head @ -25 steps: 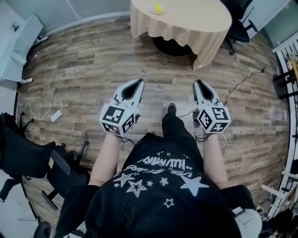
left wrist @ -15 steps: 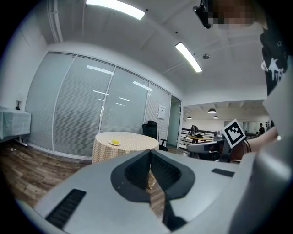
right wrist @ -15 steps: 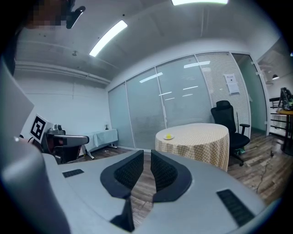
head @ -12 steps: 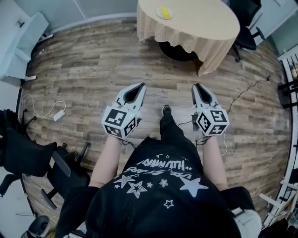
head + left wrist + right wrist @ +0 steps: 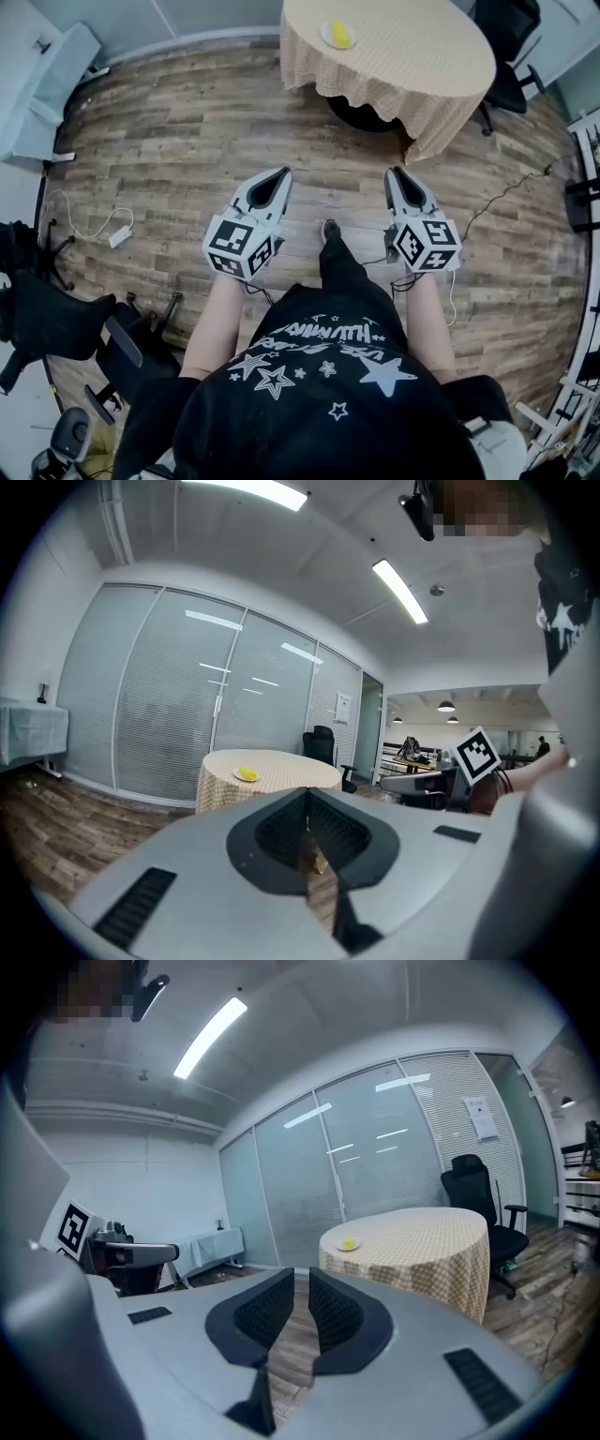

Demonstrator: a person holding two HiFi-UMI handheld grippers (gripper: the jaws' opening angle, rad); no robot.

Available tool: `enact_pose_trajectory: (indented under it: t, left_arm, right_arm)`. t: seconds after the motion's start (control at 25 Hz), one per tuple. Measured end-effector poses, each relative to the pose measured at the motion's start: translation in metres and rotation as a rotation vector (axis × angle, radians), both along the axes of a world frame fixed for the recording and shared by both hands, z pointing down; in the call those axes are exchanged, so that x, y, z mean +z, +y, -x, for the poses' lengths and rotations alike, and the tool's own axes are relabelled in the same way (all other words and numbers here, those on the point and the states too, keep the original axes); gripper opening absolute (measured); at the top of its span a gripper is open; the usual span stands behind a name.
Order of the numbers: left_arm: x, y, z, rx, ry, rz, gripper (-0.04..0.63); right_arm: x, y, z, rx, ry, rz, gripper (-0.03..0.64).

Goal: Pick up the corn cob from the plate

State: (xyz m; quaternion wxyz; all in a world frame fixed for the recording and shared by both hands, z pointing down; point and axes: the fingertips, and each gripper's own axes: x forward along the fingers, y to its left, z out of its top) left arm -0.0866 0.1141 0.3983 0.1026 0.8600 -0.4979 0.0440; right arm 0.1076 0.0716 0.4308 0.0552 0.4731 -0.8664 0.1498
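Yellow corn cob (image 5: 339, 34) is sitting on a small pale plate (image 5: 326, 39), well ahead of both tools, roughly between the lines they're pointing along. Plate is resting near the edge of a round table (image 5: 422, 66) w/ checked cloth.

Left gripper (image 5: 279, 172): pads meeting, nothing btwn them. Right gripper (image 5: 393, 172): also closed down, only bare floor (image 5: 187, 141) showing past its pads. Both are hanging over wood planks, far short of the table.

Risks (judgement):
- Jaws are both closed. If they're arriving like that, the tips are likely pushing the cob, not straddling it.
- Cob is prob. round, so a nudge could roll it off the plate, or slide the plate on the cloth twd the edge.
- Cable (image 5: 487, 183) is trailing on the floor beyond the right tool, a poss. snag.

Cob looks short, stubby, bright yellow. It's too far off to make out kernels or which way it's lying.
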Motion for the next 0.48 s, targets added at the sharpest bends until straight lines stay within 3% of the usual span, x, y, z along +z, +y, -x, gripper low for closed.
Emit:
enact_pose_trajectory:
  t: [0.48]
  left_arm:
    - [-0.012,-0.103,-0.001,-0.059,-0.032,0.006,0.008]
  right_arm:
    - [-0.008,-0.119,0.004,-0.054,-0.039,0.001,0.061]
